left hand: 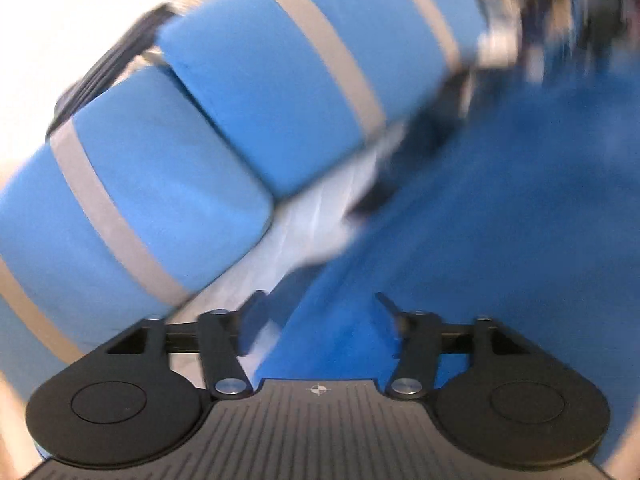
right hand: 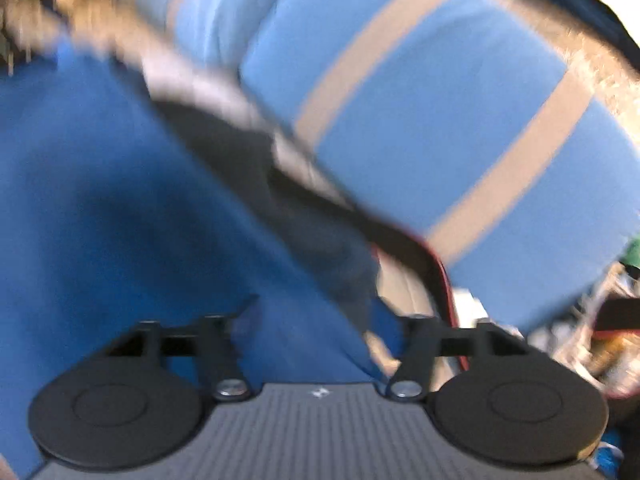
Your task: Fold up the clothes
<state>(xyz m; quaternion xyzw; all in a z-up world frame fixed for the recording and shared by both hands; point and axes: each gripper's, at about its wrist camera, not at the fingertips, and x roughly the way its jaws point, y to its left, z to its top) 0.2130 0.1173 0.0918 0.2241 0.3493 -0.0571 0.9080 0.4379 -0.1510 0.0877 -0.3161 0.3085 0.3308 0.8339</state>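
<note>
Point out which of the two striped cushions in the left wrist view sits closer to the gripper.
The lower-left cushion, the one reaching down beside the left gripper; the other cushion lies farther up and right.

Dark blue garment [left hand: 460, 248], plain cloth, spread flat beneath and ahead of the left gripper's [left hand: 320, 304] tips; same cloth [right hand: 120, 200] lies under and to the left of the right gripper [right hand: 320, 312]. One edge runs diagonally away from the tool in both views. Surface mostly smooth (motion blur hides finer creases). Nothing of it sits between either pair of jaws.
</note>
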